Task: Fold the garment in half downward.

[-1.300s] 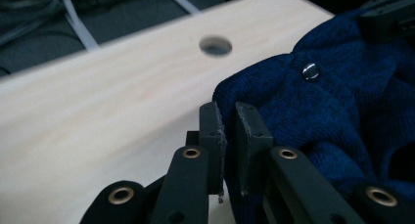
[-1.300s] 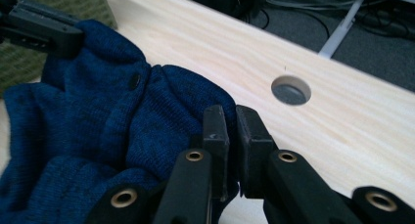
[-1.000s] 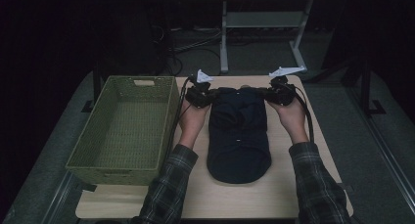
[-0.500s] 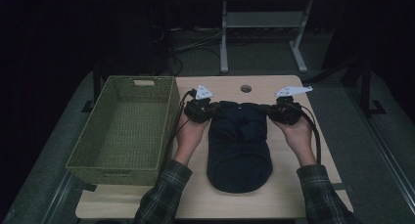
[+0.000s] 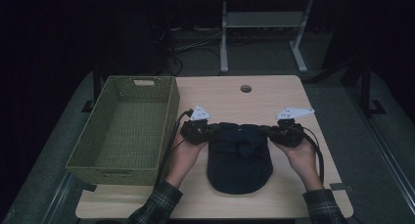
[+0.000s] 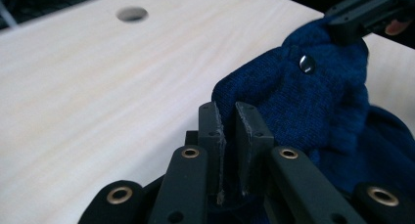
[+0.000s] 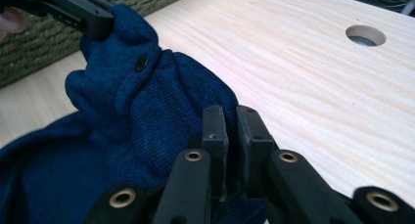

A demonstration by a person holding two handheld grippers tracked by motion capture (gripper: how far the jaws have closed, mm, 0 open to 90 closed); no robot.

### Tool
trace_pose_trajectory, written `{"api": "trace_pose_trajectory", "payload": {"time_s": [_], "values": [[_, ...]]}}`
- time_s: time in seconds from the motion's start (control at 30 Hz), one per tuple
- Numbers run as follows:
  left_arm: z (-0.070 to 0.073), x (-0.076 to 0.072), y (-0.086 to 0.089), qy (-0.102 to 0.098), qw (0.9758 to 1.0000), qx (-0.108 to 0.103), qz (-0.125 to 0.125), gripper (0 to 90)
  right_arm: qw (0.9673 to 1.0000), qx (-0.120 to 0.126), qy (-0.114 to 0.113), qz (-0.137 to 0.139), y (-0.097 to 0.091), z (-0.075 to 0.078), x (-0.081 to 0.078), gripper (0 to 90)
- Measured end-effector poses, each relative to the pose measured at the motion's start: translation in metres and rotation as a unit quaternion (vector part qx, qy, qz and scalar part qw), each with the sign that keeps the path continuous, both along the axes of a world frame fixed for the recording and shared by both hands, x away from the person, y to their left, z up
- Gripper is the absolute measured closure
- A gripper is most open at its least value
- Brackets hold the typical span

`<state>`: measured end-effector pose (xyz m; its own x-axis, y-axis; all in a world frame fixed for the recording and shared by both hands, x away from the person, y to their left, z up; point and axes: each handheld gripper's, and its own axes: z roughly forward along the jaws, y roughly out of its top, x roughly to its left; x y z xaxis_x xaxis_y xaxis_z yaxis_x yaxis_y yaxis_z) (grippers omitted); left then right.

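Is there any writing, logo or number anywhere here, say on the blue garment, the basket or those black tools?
None can be read.
Garment: plain blue knit with a dark button, no label in sight.
Basket: woven green, with a pale tag on its far rim, too small to read.
Grey plates on the grippers: small dark marks, too blurred to read.
Table: bare wood, no print.
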<state>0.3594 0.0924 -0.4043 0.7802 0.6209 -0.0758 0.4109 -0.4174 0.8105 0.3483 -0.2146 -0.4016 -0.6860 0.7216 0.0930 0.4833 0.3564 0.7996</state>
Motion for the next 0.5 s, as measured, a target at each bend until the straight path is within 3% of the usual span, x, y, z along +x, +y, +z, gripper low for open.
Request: {"api": "trace_pose_trajectory", "payload": {"time_s": [0.33,0.5], "values": [[-0.021,-0.024,0.000,0.039,0.9985,0.022,-0.031,81.7,0.9992,-0.001,0.037,0.011,0.000,-0.022,-0.029,83.3],[-0.030,-0.031,-0.003,0.042,0.9978,0.036,-0.037,81.7,0.9981,-0.008,0.058,0.020,0.002,-0.036,-0.039,83.3]]}}
